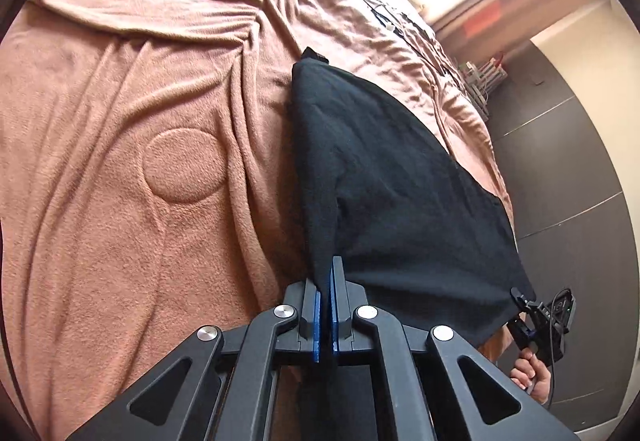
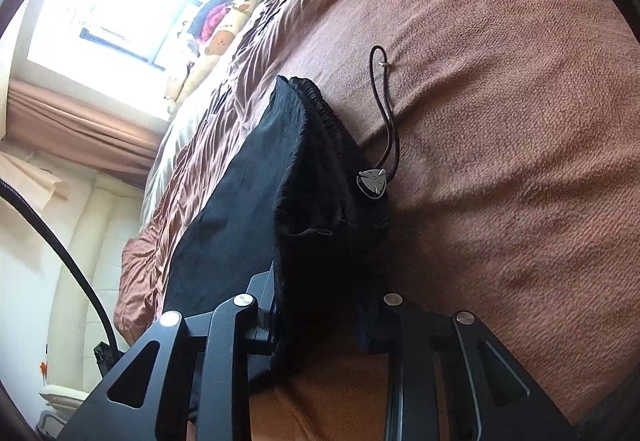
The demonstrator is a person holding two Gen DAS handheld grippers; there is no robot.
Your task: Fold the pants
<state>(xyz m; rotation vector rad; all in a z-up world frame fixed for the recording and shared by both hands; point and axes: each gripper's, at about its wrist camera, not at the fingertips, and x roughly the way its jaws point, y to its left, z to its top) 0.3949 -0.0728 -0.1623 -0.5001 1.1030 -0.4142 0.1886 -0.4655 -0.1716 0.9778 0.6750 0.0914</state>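
Black pants [image 1: 400,177] stretch ahead of both claws across the brown blanket [image 1: 140,201]; left gripper [image 1: 326,305] pinches their edge, right gripper [image 2: 320,317] clamps bunched fabric (drawstring toggle [image 2: 373,183] just beyond).

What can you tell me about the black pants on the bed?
The black pants are soft, slightly fuzzy cloth, lying spread on the brown blanket near the bed's edge. One end has a gathered, stretchy waistband with a thin black cord and a small grey toggle trailing onto the blanket. The left gripper pinches one near edge, and the right gripper is closed on a bunched fold at the waistband end.
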